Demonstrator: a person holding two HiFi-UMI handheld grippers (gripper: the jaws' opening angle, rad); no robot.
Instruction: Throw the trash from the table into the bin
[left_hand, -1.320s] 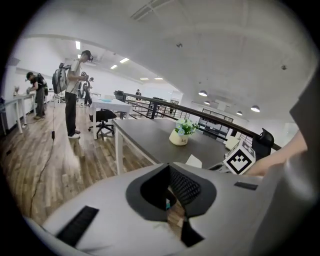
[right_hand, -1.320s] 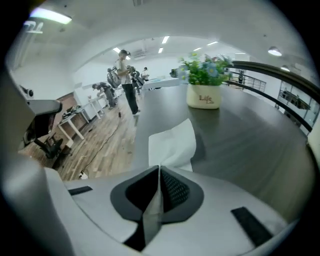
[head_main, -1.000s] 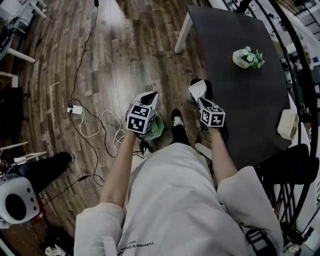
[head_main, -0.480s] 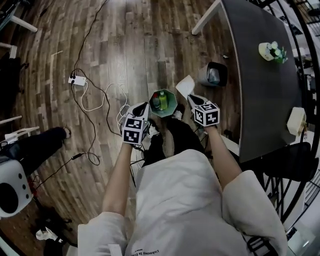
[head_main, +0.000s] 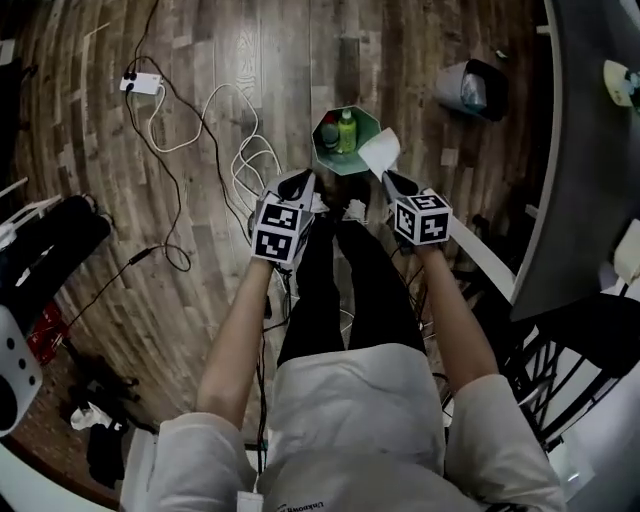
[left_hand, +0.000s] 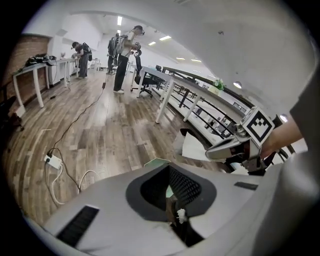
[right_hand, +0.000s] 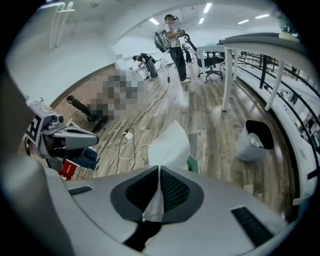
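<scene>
A small green bin (head_main: 345, 140) stands on the wooden floor with a green bottle (head_main: 347, 128) inside. My right gripper (head_main: 393, 182) is shut on a white sheet of paper (head_main: 380, 152) that hangs over the bin's right rim. In the right gripper view the paper (right_hand: 170, 145) sticks out from between the closed jaws (right_hand: 159, 192), with the bin's edge (right_hand: 193, 164) just beyond. My left gripper (head_main: 297, 188) hovers at the bin's near left side, jaws together (left_hand: 169, 192) with only a tiny white speck at the pads. The bin's rim (left_hand: 156, 162) peeks over them.
A grey waste bin (head_main: 472, 87) with a white liner stands further right by the dark table (head_main: 590, 150). Cables and a power strip (head_main: 140, 83) lie on the floor to the left. Someone's dark legs (head_main: 50, 240) are at the left edge. Other people stand far off.
Both grippers have come down and forward to the green bin. The paper, earlier short of the bin, now hangs at its right rim. The table has slid to the right edge.
</scene>
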